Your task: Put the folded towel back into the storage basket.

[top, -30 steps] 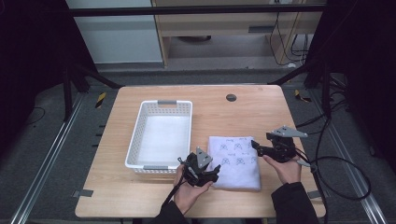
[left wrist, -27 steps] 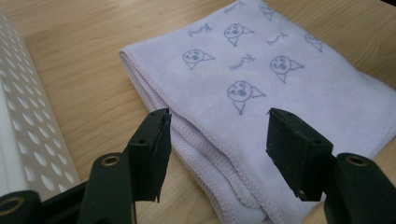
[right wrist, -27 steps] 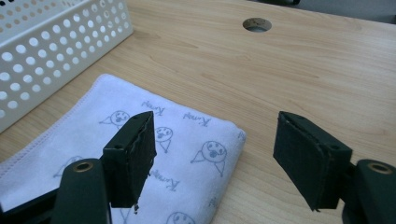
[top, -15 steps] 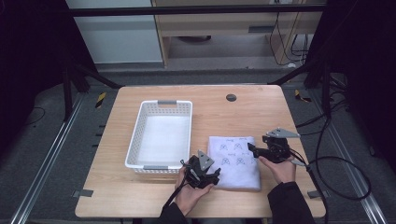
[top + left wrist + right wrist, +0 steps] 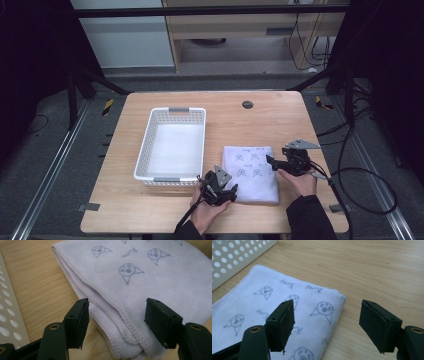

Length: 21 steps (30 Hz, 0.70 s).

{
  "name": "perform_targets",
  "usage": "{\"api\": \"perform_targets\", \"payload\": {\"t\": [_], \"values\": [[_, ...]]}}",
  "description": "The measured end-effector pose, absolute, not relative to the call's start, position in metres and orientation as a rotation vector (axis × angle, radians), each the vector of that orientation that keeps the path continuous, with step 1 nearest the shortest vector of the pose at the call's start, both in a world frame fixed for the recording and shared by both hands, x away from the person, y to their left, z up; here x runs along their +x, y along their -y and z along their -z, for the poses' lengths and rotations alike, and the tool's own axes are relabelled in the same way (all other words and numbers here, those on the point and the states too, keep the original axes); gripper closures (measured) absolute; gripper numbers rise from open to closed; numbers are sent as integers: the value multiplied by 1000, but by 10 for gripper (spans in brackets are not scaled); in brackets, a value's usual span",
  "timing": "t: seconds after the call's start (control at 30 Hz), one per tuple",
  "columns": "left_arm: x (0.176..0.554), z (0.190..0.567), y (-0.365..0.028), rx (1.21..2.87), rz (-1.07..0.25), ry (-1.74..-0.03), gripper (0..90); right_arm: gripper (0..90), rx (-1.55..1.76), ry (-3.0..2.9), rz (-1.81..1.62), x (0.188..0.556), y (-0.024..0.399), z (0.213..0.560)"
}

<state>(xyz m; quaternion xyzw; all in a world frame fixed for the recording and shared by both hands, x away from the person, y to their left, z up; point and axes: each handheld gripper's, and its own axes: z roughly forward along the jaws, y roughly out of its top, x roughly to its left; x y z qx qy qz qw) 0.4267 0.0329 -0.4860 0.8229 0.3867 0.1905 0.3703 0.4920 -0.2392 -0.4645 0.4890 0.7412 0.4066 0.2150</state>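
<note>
The folded cloth (image 5: 251,173) lies flat on the worktop (image 5: 280,120), just to the right of the white basket (image 5: 172,145) and apart from it. The left tool (image 5: 226,188) sits at the cloth's near-left corner; in the left gripper view its jaws stand wide apart, having just been opening, and they straddle the stacked hemmed edges (image 5: 110,315) without pressing them. The right tool (image 5: 270,161) sits at the cloth's right edge, also open, with one jaw above the printed face and the other above bare wood, nothing clamped. Probable next step: pinch both sides and lift the cloth toward the basket. Hazards: (1) The left corner shows several loose layers; if the jaws close too shallow, they may catch only the upper layers, and the lower ones would sag and the fold would open on lifting. (2) The right tool straddles the folded edge from above; if it closes without first getting the lower jaw under the cloth, it may push the edge inward and bunch the fabric instead of gripping it. (3) Uneven lift between the two hands would skew the cloth, and a hanging corner could snag the basket rim.
</note>
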Motion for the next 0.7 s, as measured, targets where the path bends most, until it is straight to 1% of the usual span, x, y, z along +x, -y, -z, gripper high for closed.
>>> {"api": "perform_targets", "payload": {"t": [0.2, 0.7], "values": [[429, 490, -35, 2093, -450, -1040, 316, 274, 1367, -2069, -1120, 497, 237, 471], [431, 502, -36, 2043, -398, -1074, 316, 317, 1397, -2135, -1031, 509, 226, 492]]}}
